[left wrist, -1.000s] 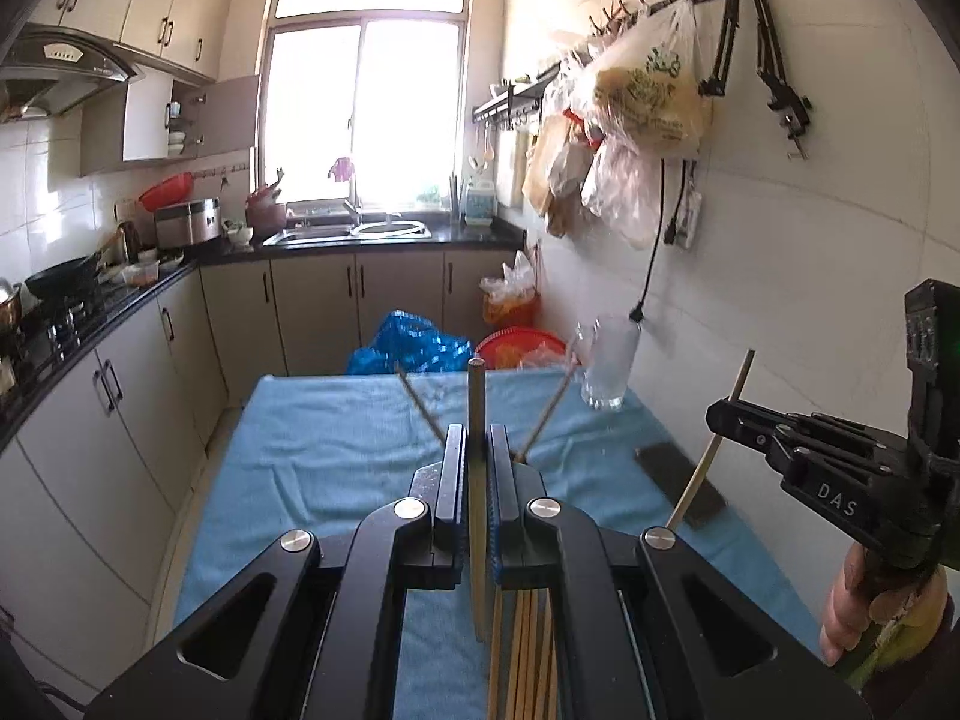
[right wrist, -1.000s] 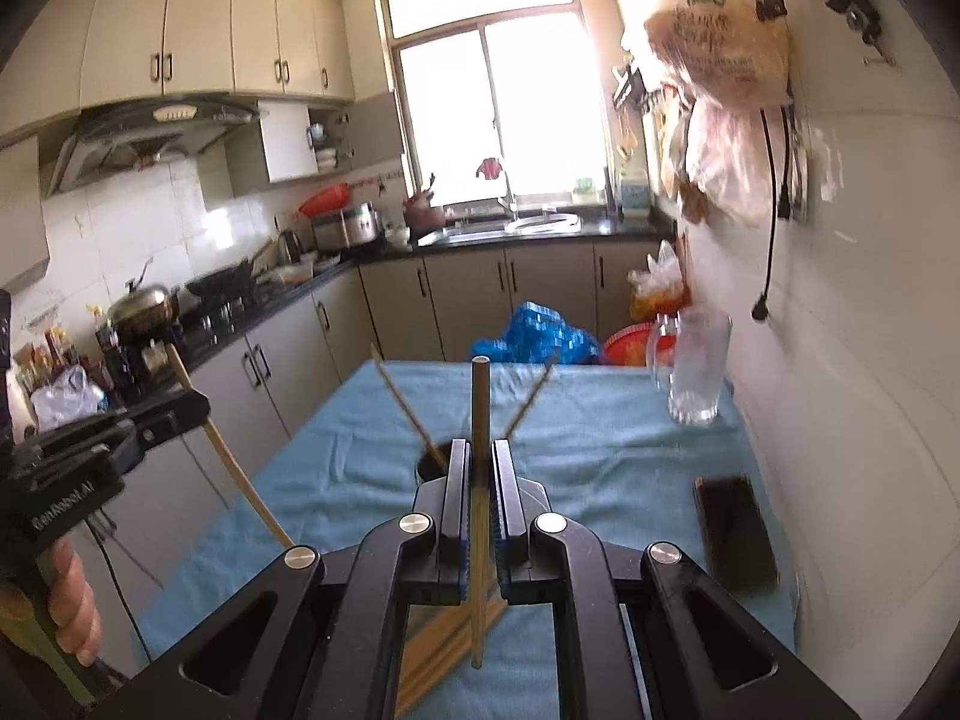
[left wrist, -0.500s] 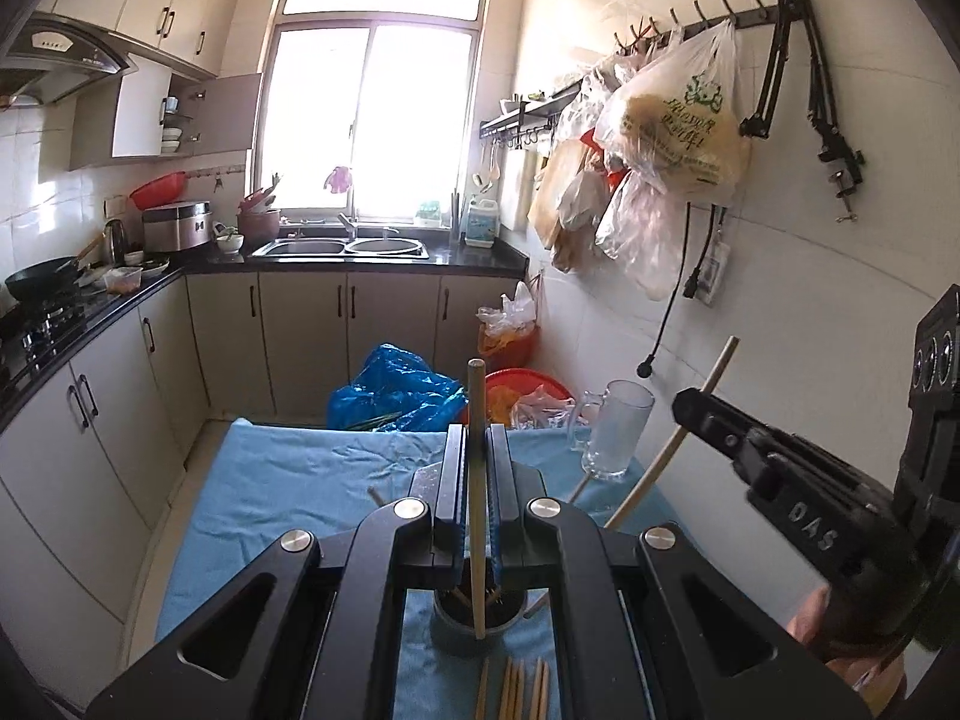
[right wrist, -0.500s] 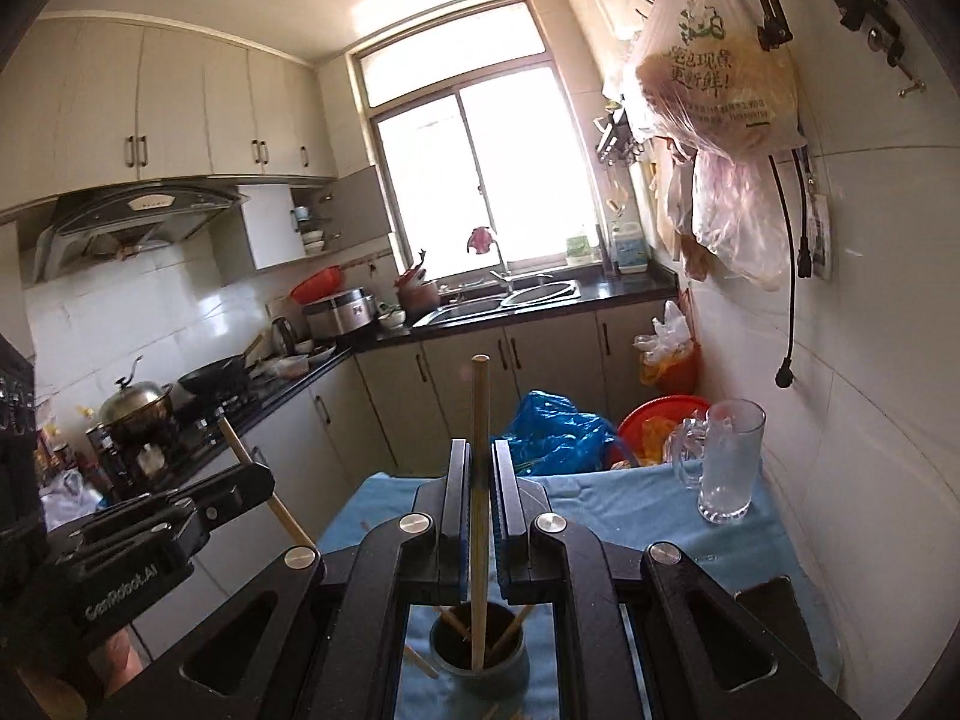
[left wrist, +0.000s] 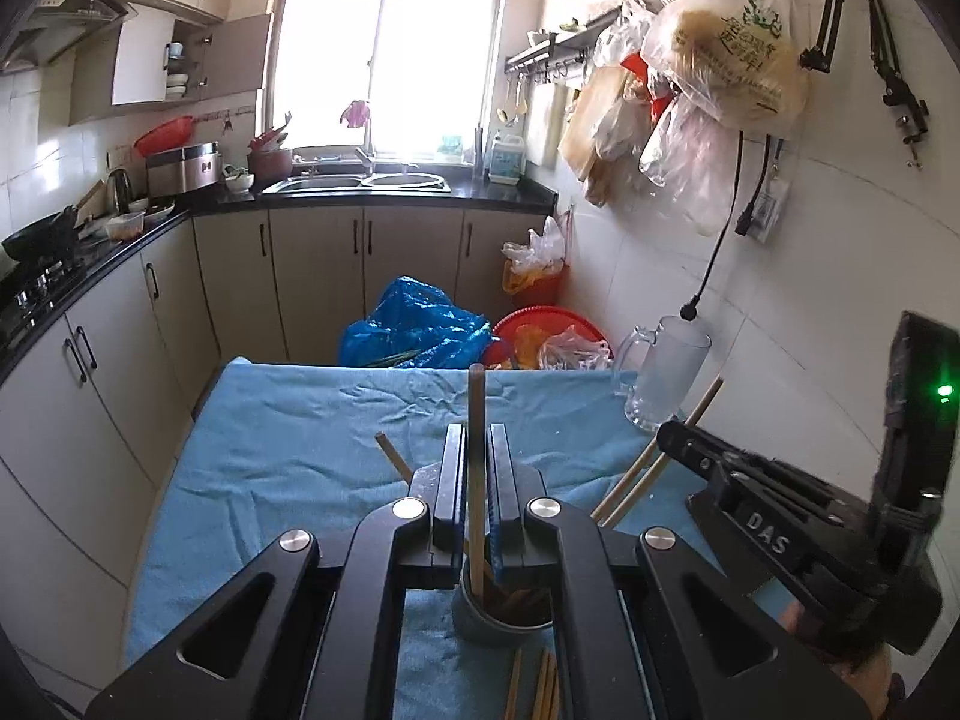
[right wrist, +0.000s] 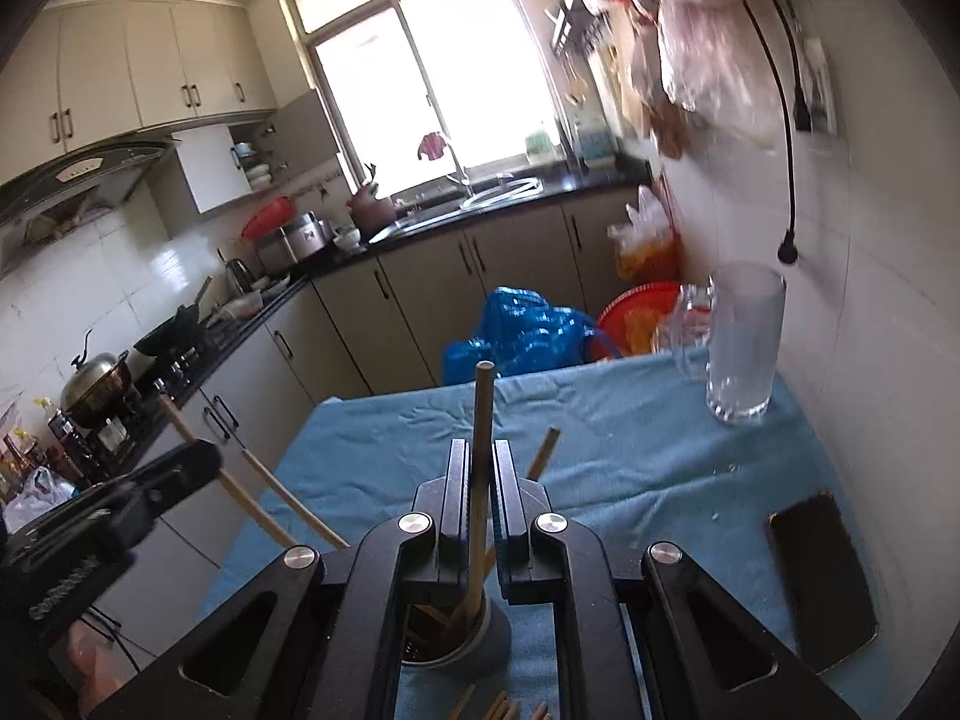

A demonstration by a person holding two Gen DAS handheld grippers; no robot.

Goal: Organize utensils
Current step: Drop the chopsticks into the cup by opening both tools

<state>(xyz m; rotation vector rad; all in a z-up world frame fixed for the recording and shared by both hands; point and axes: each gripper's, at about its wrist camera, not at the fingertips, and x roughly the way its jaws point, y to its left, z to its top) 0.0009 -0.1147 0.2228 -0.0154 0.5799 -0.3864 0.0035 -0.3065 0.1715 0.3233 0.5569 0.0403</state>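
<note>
A dark round utensil cup [left wrist: 501,624] stands on the blue tablecloth [left wrist: 300,432], with several wooden chopsticks in it. My left gripper [left wrist: 477,450] is shut on one upright chopstick [left wrist: 476,420] whose lower end reaches into the cup. My right gripper [right wrist: 480,468] is shut on another chopstick [right wrist: 482,414], its lower end also inside the cup [right wrist: 480,639]. The right gripper shows in the left wrist view [left wrist: 780,516], the left one in the right wrist view [right wrist: 108,516]. Loose chopsticks [left wrist: 540,690] lie on the cloth in front of the cup.
A glass mug [right wrist: 744,342] stands at the table's far right by the tiled wall. A black phone [right wrist: 822,570] lies at the right edge. Beyond the table are a blue bag [left wrist: 414,324], a red basin [left wrist: 546,330] and cabinets.
Both grippers have come forward and down over the cup, and the ends of both held chopsticks have gone into it. The right wrist view has tilted.
</note>
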